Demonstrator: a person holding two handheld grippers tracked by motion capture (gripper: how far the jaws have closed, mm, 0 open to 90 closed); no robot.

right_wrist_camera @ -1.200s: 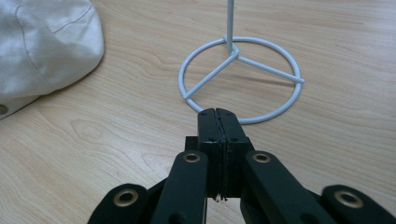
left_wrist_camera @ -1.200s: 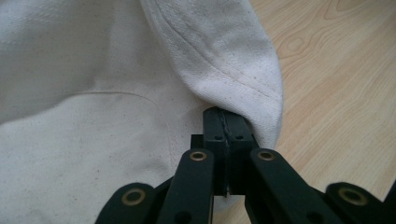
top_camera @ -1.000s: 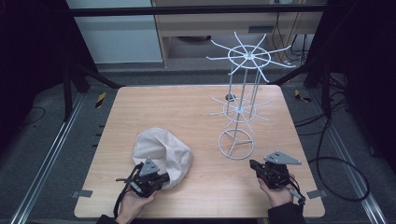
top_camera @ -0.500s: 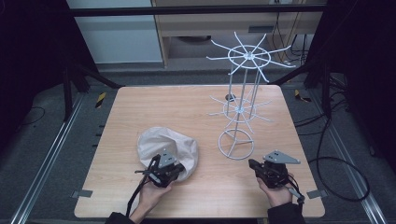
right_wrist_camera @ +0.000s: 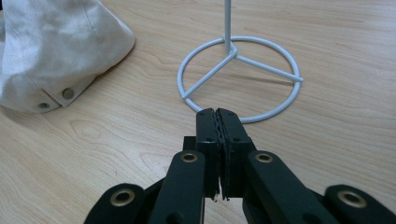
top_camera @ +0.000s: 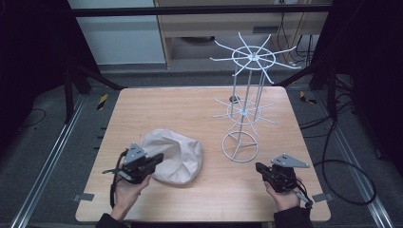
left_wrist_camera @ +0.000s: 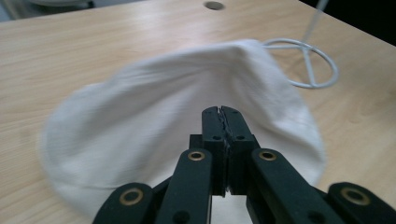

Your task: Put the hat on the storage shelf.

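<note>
A crumpled white cloth item with metal snaps lies on the wooden table, left of centre. My left gripper is shut with nothing between its jaws and hovers over the cloth's left edge. In the left gripper view the closed tips point at the cloth, which is slightly blurred. A white wire rack with two tiers of spokes stands to the right on a ring base. My right gripper is shut and empty. It sits low by the front right edge, its tips aimed at the ring base.
The cloth lies close to the left of the ring base, with a strip of bare wood between them. A small round hole sits in the tabletop behind the rack. Metal frame rails run along both sides of the table.
My left gripper first pushed right against the cloth's front edge, then rose and drew back left. The cloth has shifted shape slightly. The right gripper has stayed in place.
</note>
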